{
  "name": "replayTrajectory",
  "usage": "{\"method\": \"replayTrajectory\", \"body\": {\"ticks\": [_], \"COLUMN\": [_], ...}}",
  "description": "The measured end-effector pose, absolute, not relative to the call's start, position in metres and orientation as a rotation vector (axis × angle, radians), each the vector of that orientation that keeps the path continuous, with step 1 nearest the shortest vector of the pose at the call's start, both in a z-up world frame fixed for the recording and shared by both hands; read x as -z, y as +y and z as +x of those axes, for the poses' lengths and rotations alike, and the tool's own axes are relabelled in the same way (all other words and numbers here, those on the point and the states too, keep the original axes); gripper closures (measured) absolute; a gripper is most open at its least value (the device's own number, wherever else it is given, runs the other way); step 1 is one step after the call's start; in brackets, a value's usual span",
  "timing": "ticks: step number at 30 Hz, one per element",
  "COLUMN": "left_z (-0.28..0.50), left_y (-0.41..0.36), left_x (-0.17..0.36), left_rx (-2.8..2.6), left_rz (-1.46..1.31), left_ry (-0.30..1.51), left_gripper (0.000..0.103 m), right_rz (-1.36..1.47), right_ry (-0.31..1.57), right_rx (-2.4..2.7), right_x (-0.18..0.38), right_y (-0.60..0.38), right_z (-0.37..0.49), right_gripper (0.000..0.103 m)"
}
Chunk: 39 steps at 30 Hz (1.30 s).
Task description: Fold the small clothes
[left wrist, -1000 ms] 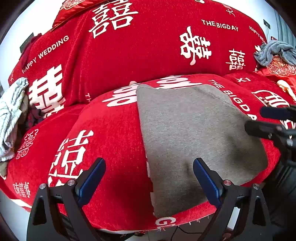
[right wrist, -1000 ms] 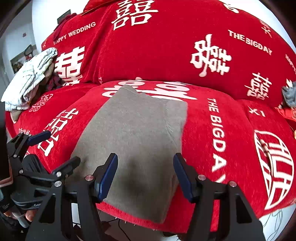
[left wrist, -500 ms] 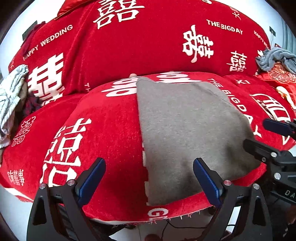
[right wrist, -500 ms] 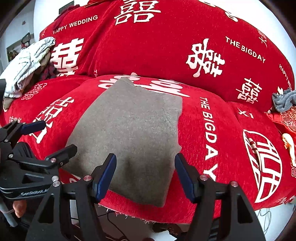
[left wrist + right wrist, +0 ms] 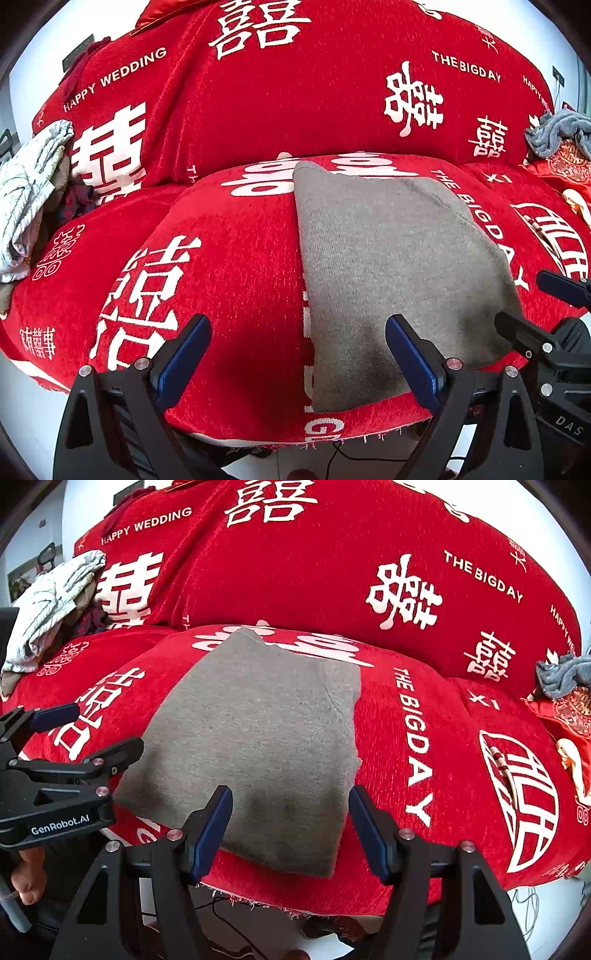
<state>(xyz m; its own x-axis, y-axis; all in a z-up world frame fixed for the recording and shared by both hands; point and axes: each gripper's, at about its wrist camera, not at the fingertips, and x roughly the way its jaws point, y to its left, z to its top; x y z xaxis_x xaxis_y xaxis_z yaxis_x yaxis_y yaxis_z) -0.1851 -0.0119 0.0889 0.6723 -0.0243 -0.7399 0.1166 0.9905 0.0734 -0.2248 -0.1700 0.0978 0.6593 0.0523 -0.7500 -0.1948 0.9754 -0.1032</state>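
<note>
Our left claw [image 5: 297, 356] hangs spread wide and empty, and our right claw [image 5: 290, 827] is spread too, gripping nothing. Just ahead of both we see the folded grey garment [image 5: 258, 746] lying flat on the red sofa cover [image 5: 229, 266], its near edge between the right claw's fingers.

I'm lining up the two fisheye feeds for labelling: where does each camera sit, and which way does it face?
Left wrist: sits on the left gripper, facing the red sofa across its front edge; its own open fingers show, with the right gripper at right.
Right wrist: sits on the right gripper, facing the same way; its open fingers, the left gripper and a bit of hand show.
Shared: grey folded garment, striped clothes, blue-grey cloth.
</note>
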Motion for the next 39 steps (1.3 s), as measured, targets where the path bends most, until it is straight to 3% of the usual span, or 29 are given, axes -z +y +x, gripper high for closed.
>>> {"method": "replayTrajectory", "body": {"ticks": [39], "left_z": [-0.199], "left_y": [-0.019], "left_x": [-0.104], "left_rx": [0.064], "left_rz": [0.145], "left_ry": [0.768], "left_gripper": [0.007], "right_rz": [-0.169], "right_ry": [0.829], "right_rx": [-0.138], "right_x": [-0.104], "right_y": [-0.174], "right_z": [-0.231], "right_gripper": [0.034]}}
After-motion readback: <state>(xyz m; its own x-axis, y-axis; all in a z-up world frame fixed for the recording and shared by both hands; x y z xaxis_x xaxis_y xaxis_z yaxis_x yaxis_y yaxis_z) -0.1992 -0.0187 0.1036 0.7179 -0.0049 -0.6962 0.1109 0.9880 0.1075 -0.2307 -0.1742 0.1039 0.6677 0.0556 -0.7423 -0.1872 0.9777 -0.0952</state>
